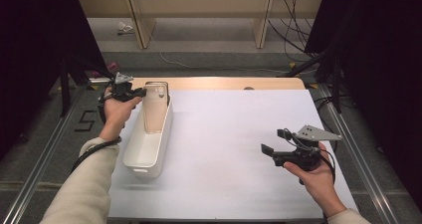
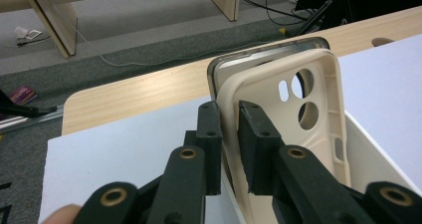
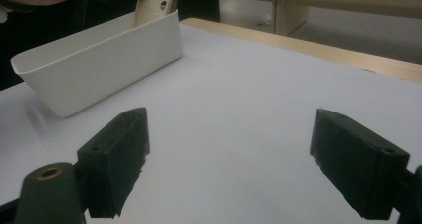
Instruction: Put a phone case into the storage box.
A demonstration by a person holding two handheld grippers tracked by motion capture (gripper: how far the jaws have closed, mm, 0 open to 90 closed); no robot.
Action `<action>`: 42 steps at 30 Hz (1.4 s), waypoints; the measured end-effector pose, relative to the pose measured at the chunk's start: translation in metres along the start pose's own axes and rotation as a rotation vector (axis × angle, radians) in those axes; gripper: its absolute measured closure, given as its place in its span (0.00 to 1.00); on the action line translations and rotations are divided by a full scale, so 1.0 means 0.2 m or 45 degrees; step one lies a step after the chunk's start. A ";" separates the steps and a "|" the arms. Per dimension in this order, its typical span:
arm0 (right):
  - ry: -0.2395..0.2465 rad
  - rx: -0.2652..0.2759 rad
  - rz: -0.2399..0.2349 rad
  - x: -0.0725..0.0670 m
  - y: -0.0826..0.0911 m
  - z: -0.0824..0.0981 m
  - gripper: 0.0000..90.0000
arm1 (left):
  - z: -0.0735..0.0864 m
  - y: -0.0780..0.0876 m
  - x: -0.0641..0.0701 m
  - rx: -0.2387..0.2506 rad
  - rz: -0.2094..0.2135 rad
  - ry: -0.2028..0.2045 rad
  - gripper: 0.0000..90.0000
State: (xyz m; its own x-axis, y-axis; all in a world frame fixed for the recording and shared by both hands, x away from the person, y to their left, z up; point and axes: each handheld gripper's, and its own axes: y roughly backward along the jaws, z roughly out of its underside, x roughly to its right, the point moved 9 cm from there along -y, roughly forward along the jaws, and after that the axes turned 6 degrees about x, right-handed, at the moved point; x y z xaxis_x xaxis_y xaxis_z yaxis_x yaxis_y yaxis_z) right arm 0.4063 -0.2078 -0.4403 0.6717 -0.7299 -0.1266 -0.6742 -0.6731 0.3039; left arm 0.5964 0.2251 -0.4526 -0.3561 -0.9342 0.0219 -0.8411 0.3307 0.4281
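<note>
1. A white mat (image 1: 234, 149) is seen laid over a wooden table (image 1: 219, 82), with a strip of bare wood showing along the far edge.
2. A long white bin (image 1: 149, 149) is placed at the left side of the mat, its length running from near to far.
3. A beige phone case (image 2: 288, 114) is stood upright in the far end of the bin, its camera cut-outs toward the top; a darker framed piece is seen just behind it in the left gripper view.
4. The left gripper (image 1: 130, 91) is held at the far left, beside the far end of the bin, and is reached toward the case from the left.
5. In the left gripper view the edge of the case is seen between the two black jaws, which stand close together on either side of it; whether the pads actually press on the case cannot be told.
6. The right gripper (image 1: 274, 143) is held over the near right part of the mat, well apart from the bin, pointing left.
7. Its jaws are spread wide, with bare mat between them.
8. The bin and the top of the case are seen at the far left in the right gripper view.
</note>
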 end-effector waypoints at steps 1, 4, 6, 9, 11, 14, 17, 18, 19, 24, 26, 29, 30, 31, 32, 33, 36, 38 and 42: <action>0.000 0.000 0.000 0.00 0.00 0.00 0.19 | 0.00 0.00 0.00 -0.002 -0.002 -0.003 0.87; 0.000 0.000 0.000 0.00 0.00 0.00 0.19 | 0.01 -0.01 0.00 -0.005 -0.005 -0.005 0.86; 0.001 0.000 -0.001 0.00 0.00 0.00 0.19 | 0.01 -0.01 0.00 -0.011 -0.006 -0.010 0.86; 0.000 -0.001 -0.001 0.00 0.00 0.00 0.19 | 0.01 -0.01 0.00 -0.017 -0.009 -0.018 0.85; 0.001 -0.001 0.000 0.00 0.00 0.00 0.19 | 0.01 -0.01 0.00 -0.023 -0.012 -0.025 0.80; -0.002 -0.001 0.002 0.00 0.00 0.00 0.19 | 0.01 0.00 0.01 -0.019 -0.025 -0.026 0.68; -0.003 -0.003 0.004 0.00 0.00 0.00 0.19 | 0.00 0.02 0.02 -0.006 -0.020 0.003 0.57; -0.002 -0.003 0.004 0.00 0.00 0.00 0.19 | 0.00 0.02 0.03 -0.005 -0.007 0.016 0.54; -0.001 -0.003 0.005 0.00 0.00 0.00 0.19 | -0.01 0.03 0.04 0.000 0.006 0.030 0.51; -0.004 -0.009 0.010 0.01 0.00 0.00 0.19 | -0.02 0.10 0.07 0.035 0.047 0.077 0.29; -0.004 -0.009 0.010 0.01 0.00 0.01 0.19 | -0.02 0.14 0.09 0.046 0.066 0.090 0.20; -0.002 -0.010 0.010 0.01 0.00 0.01 0.19 | -0.03 0.20 0.12 0.066 0.096 0.099 0.16; -0.001 -0.010 0.011 0.01 0.00 0.01 0.19 | -0.03 0.22 0.13 0.071 0.104 0.096 0.13; -0.002 -0.011 0.012 0.02 0.00 0.01 0.19 | -0.03 0.24 0.14 0.078 0.113 0.093 0.11; -0.002 -0.010 0.014 0.02 0.00 0.01 0.19 | -0.03 0.26 0.16 0.085 0.124 0.083 0.10; -0.003 -0.011 0.016 0.02 0.00 0.01 0.19 | -0.03 0.28 0.17 0.087 0.136 0.068 0.09; 0.000 -0.015 0.020 0.03 0.00 0.01 0.19 | -0.03 0.33 0.21 0.101 0.164 0.050 0.07; 0.002 -0.015 0.024 0.03 0.00 0.01 0.19 | -0.02 0.37 0.24 0.113 0.191 0.055 0.06; 0.002 -0.020 0.026 0.04 0.00 0.01 0.19 | 0.02 0.43 0.30 0.112 0.230 0.020 0.03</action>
State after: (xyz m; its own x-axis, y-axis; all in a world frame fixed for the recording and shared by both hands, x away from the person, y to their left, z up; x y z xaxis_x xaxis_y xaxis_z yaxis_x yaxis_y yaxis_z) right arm 0.4111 -0.2132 -0.4438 0.6583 -0.7433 -0.1189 -0.6829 -0.6561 0.3212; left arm 0.5007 0.1978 -0.4191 -0.4985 -0.8605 0.1054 -0.7968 0.5027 0.3353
